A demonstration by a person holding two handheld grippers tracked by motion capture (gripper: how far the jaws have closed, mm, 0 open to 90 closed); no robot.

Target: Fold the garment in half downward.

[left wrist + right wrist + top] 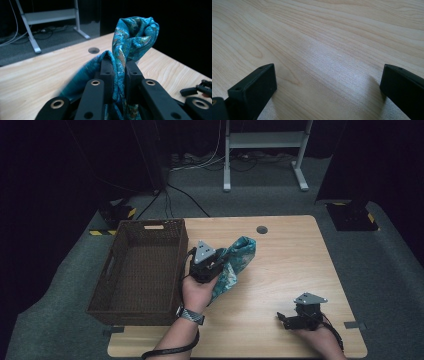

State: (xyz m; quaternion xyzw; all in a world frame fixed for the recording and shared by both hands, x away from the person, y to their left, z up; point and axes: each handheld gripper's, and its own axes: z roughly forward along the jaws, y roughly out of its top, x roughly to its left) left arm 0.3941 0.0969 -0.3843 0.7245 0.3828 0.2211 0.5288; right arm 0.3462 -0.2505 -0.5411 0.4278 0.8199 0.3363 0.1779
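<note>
One cloth (235, 262) pinched in left gripper (212, 265), centre frame, just right of basket (142, 307). Lifted off table (280, 270); not yet in basket. Right gripper (285, 319) lower right, spread wide, empty. Remaining, by judgement: transfer leftward, release.

Cloth (132, 35): teal-blue w/ multicolour paisley-ish print. Basket (142, 270): dark brown weave. Table (290, 265): pale wood grain. Gripper jaws black, both.

A recording lab or studio is showing here. Black drapes (50, 170) are enclosing a wooden table (280, 270) on grey carpet (390, 270). Cables (200, 162) are trailing past a white equipment stand (265, 140).
</note>
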